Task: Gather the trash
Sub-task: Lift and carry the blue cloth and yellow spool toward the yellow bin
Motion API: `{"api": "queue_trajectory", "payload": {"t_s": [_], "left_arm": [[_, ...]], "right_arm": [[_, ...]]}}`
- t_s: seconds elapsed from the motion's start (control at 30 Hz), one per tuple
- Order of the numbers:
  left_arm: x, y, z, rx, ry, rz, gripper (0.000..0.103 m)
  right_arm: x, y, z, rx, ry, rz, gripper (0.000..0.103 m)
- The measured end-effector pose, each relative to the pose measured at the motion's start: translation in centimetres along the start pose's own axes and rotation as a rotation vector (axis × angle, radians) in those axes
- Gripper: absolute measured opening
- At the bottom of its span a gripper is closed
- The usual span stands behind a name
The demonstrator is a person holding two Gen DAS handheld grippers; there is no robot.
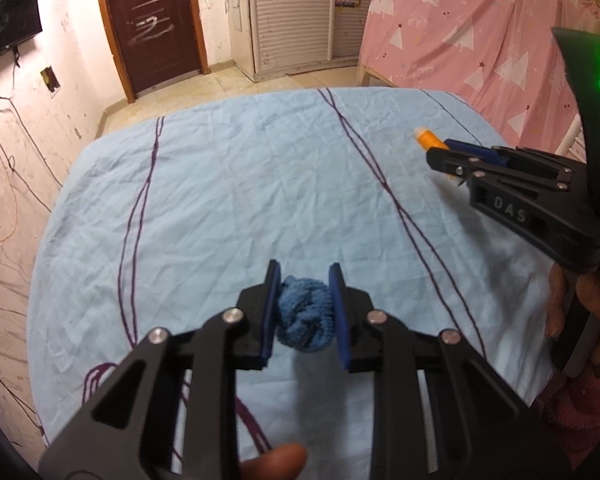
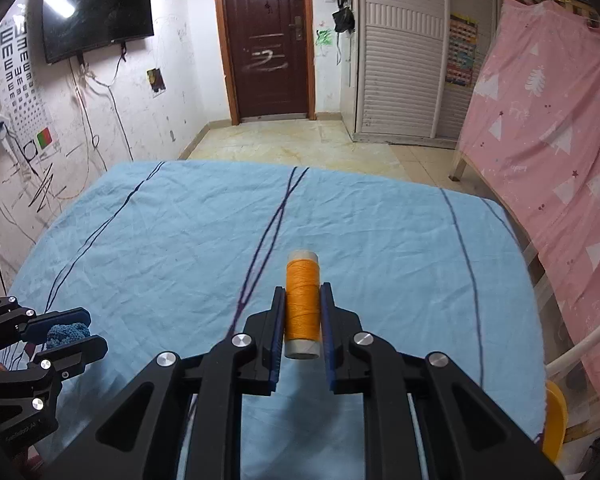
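Observation:
My left gripper [image 1: 305, 286] is shut on a crumpled blue knitted cloth ball [image 1: 305, 320], held above the light blue bedsheet [image 1: 220, 200]. My right gripper [image 2: 303, 300] is shut on an orange thread spool [image 2: 302, 304], held lengthwise between the blue pads above the sheet [image 2: 160, 248]. In the left wrist view the right gripper [image 1: 440, 152] is at the right with the orange spool [image 1: 428, 138] sticking out of its tip. In the right wrist view the left gripper [image 2: 76, 328] is at the lower left with the blue cloth [image 2: 66, 332] between its fingers.
The sheet has dark purple lines. A pink patterned cover [image 2: 548, 152] hangs at the right. A brown door [image 2: 270, 40], white louvred wardrobe [image 2: 400, 60] and tiled floor [image 2: 300, 148] lie beyond. A TV [image 2: 96, 12] and cables are on the left wall. A yellow object [image 2: 556, 424] sits at the sheet's right edge.

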State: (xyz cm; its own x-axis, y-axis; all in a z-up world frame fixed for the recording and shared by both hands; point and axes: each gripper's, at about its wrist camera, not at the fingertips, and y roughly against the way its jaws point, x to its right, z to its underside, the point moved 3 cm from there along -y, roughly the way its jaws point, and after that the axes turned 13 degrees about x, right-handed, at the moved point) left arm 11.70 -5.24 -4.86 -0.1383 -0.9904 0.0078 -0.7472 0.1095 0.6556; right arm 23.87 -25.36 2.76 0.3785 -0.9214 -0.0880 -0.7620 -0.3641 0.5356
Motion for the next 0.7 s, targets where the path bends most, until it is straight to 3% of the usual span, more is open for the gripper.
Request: {"api": "queue_trajectory", "payload": {"t_s": [0.43,0.7], "left_arm": [[5.6,0.4,-2.1,0.032,-0.099,0.040,0.023],[12.3,0.5,-4.9,0.053,-0.105,0.232,0.023]], "right_arm": [[8.7,6.9,0.5,0.121,-0.123,0.116,0.010],[16.1,12.0,3.5,0.152,-0.204,0.233,0.010]]}}
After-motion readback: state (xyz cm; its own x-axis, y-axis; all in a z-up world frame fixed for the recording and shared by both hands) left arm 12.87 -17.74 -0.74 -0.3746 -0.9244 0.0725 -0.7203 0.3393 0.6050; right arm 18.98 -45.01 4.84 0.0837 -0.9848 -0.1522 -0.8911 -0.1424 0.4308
